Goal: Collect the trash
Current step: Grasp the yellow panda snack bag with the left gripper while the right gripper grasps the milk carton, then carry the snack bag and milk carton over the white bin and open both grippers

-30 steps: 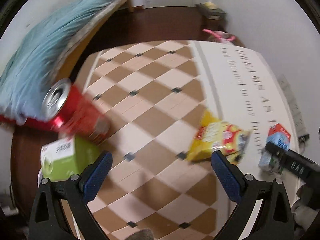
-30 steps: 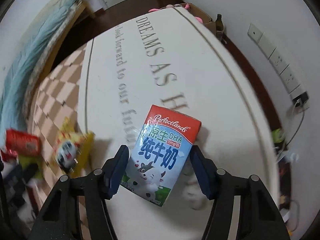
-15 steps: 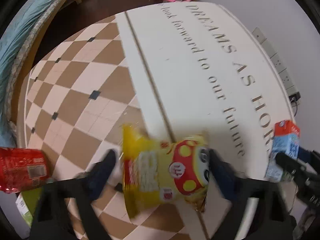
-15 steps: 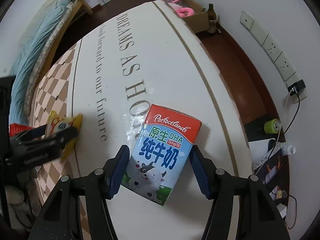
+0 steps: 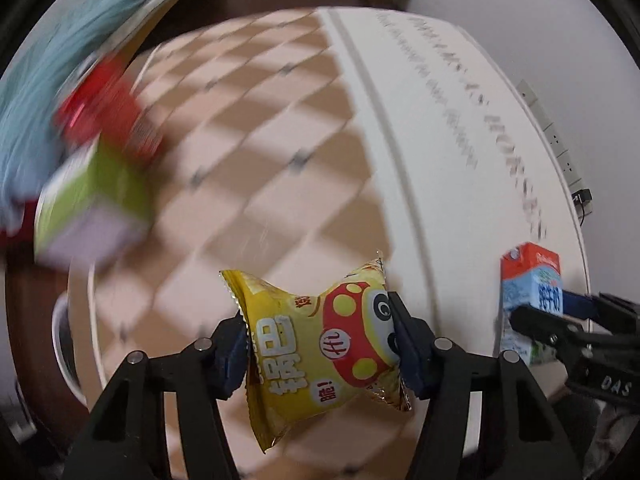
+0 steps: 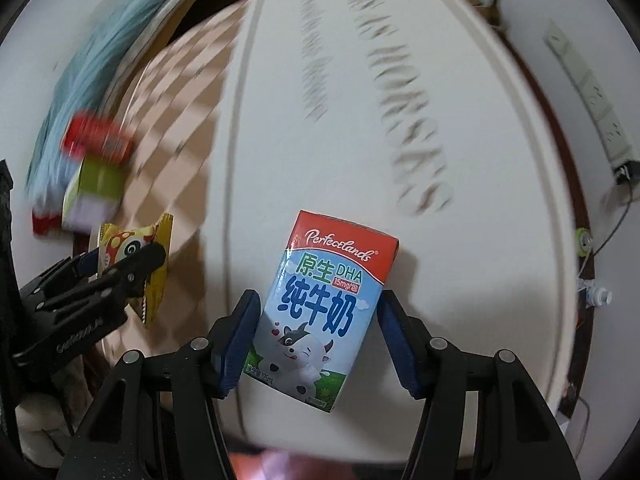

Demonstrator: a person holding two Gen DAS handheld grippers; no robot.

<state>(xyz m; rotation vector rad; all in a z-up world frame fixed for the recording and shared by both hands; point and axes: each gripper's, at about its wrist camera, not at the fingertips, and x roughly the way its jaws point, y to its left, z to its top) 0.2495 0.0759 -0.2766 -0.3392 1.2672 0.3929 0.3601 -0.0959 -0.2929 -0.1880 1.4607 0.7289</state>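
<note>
The left gripper (image 5: pixel 320 344) has its two blue-padded black fingers closed on a crinkled yellow foil snack bag with a red mushroom cartoon (image 5: pixel 320 344), pinching it at both side edges so the bag bulges between the pads and sits lifted off the surface beneath. The right gripper (image 6: pixel 316 328) holds a small blue-and-red cardboard milk carton with a cartoon cow (image 6: pixel 324 304) between its blue pads, the carton tilted slightly with its red top pointing away from the tongs; in the left wrist view the same carton (image 5: pixel 530 284) shows far to the right of the snack bag, clamped from the side. Below both tongs lies a round table with a cloth, part tan-and-cream checkered and part white with grey lettering (image 6: pixel 460 128), blurred by motion. Ahead and to the left of the left gripper, well apart from the snack bag, stand a green-and-white cardboard box (image 5: pixel 94 208) and, just beyond it, a red drink can (image 5: pixel 108 120), both badly smeared. Further left, past the table edge, a pale blue quilted blanket (image 5: pixel 80 36) lies on a bed. To the right of the right gripper a white power strip (image 6: pixel 588 92) runs along the wall
</note>
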